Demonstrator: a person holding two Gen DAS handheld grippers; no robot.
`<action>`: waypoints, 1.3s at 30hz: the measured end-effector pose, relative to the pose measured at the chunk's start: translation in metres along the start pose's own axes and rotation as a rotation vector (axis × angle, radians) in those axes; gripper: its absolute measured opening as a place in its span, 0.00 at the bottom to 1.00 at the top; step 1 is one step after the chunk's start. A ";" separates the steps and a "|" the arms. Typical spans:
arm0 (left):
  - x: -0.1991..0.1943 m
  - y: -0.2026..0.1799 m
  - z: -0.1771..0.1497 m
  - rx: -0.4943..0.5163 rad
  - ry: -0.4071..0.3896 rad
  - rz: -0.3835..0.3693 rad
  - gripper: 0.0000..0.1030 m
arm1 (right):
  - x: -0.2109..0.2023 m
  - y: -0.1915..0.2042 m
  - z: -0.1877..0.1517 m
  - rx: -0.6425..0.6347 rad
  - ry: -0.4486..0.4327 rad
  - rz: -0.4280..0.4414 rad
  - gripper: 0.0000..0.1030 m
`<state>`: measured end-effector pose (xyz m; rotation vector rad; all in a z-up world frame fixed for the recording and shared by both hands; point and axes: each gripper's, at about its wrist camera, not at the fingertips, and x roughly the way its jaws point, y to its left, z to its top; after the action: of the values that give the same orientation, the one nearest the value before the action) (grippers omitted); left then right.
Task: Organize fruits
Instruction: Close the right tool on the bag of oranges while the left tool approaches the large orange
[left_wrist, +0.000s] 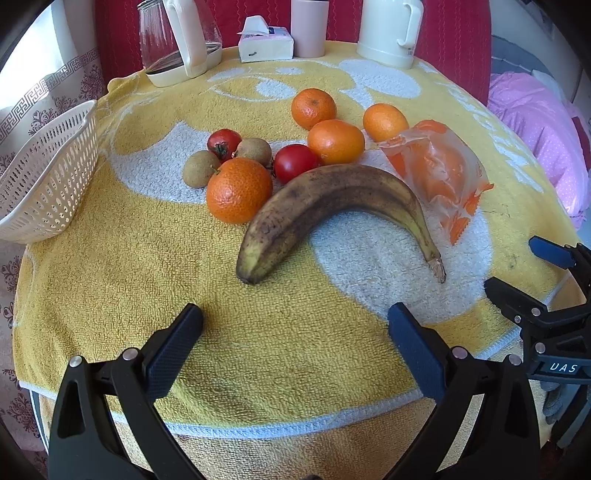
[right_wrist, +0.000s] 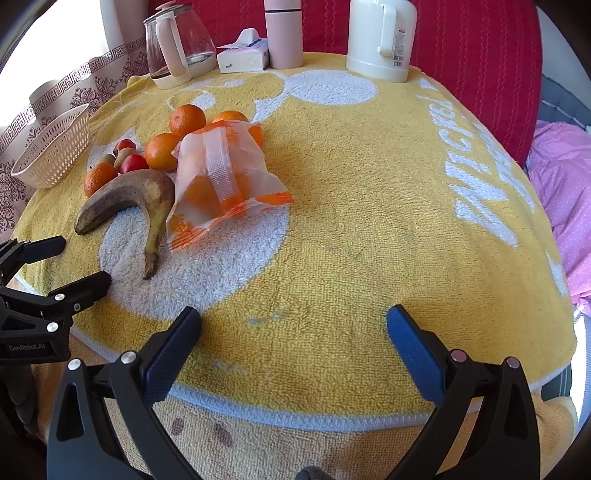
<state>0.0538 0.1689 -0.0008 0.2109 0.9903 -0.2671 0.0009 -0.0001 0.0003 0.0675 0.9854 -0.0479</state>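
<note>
A brown-spotted banana (left_wrist: 332, 206) lies on the yellow towel (left_wrist: 147, 280) in the middle of the left wrist view. Behind it sit several oranges (left_wrist: 239, 190), two tomatoes (left_wrist: 295, 162) and two kiwis (left_wrist: 201, 168). A clear bag with orange print (left_wrist: 439, 173) holds more orange fruit, to the banana's right. A white perforated basket (left_wrist: 48, 177) stands at the left edge. My left gripper (left_wrist: 295, 325) is open, near the front edge, short of the banana. My right gripper (right_wrist: 293, 325) is open over bare towel, right of the bag (right_wrist: 221, 177) and banana (right_wrist: 125, 199).
Along the back stand a glass kettle (left_wrist: 177, 40), a tissue box (left_wrist: 264, 40), a pink cup (left_wrist: 308, 27) and a cream jug (left_wrist: 389, 31). A red cushion is behind them. Pink bedding (right_wrist: 565, 192) lies to the right. The right gripper's fingers (left_wrist: 517, 299) show at right.
</note>
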 end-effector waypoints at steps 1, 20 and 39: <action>0.000 0.000 -0.001 0.003 -0.010 -0.004 0.98 | 0.000 0.000 0.000 0.000 0.002 0.002 0.95; -0.014 0.010 -0.006 -0.020 -0.060 -0.037 0.98 | -0.015 -0.005 0.020 0.076 -0.066 0.194 0.95; -0.046 0.092 0.006 -0.192 -0.183 0.044 0.98 | 0.006 0.032 0.065 -0.046 -0.157 0.142 0.81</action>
<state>0.0641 0.2602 0.0462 0.0322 0.8231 -0.1473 0.0604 0.0266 0.0322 0.0901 0.8223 0.0984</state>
